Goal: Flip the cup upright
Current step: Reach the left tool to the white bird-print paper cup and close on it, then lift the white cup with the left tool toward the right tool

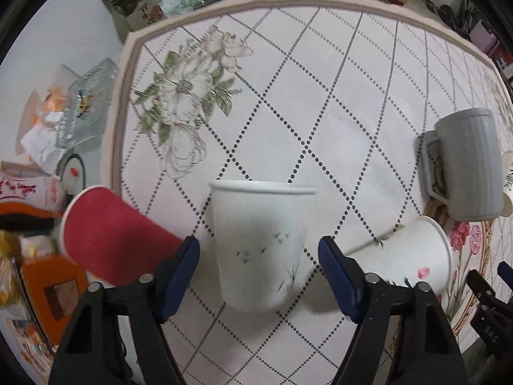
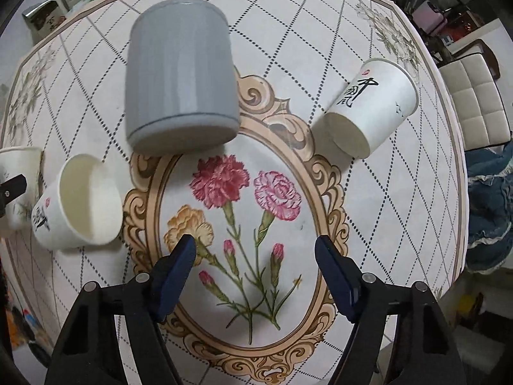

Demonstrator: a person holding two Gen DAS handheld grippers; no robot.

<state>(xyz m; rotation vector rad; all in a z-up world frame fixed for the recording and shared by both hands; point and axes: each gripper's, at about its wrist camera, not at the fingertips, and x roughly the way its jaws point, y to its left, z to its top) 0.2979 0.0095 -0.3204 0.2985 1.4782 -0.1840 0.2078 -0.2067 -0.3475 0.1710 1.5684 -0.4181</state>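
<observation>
A white paper cup (image 1: 261,243) with a faint bird print stands rim up on the table, between the fingers of my open left gripper (image 1: 259,250); the pads do not touch it. A red paper cup (image 1: 112,237) lies on its side at the left. A white paper cup (image 1: 420,253) lies on its side at the right; it also shows in the right wrist view (image 2: 80,202). A grey mug (image 1: 468,163) lies on its side; it also shows in the right wrist view (image 2: 181,73). Another white cup (image 2: 372,106) lies on its side. My right gripper (image 2: 255,250) is open and empty above the flower print.
The table (image 1: 320,64) has a patterned cloth with a pink rim. Boxes and bags (image 1: 41,147) crowd the floor off its left edge. A white chair (image 2: 474,109) stands off the right edge. The right gripper's tip (image 1: 493,285) shows at the left view's right edge.
</observation>
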